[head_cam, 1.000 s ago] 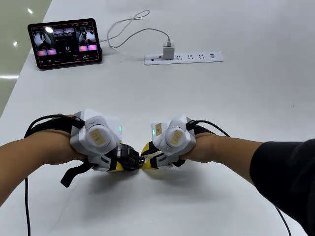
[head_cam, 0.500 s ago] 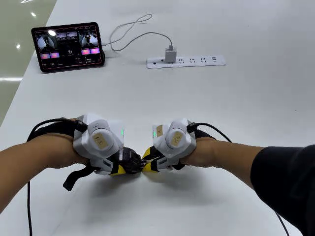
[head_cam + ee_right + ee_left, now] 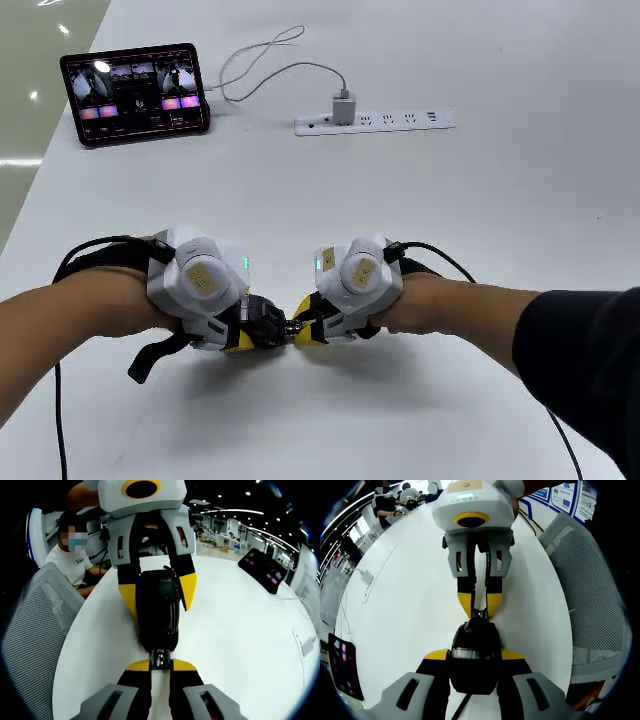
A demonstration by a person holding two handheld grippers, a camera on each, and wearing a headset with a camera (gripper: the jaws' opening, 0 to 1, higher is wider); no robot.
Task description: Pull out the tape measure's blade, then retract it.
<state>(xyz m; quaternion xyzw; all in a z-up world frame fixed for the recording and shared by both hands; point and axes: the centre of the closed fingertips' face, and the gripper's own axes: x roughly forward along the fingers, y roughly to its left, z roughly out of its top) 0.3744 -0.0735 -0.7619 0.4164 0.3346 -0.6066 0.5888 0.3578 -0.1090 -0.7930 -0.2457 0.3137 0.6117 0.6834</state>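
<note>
Left claw (image 3: 474, 655) clamps the tape measure (image 3: 475, 632), right claw (image 3: 160, 666) pinches its blade (image 3: 160, 656); I risk that tip slipping out.

Open-plan office or lab hall indicated: a long white workbench (image 3: 480, 200) carrying a tablet (image 3: 135, 92) and power strip (image 3: 375, 120), a mesh chair (image 3: 590, 580), a seated person (image 3: 65, 560), wall posters (image 3: 565, 495) and ceiling light strips (image 3: 235, 511) are noted.

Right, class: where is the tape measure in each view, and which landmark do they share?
Head view: tape measure low centre, between left gripper and right gripper.
Left gripper view: tape measure bottom centre, in own jaws.
Right gripper view: tape measure centre, blade tip in own jaws.
Shared landmark: tablet.
</note>
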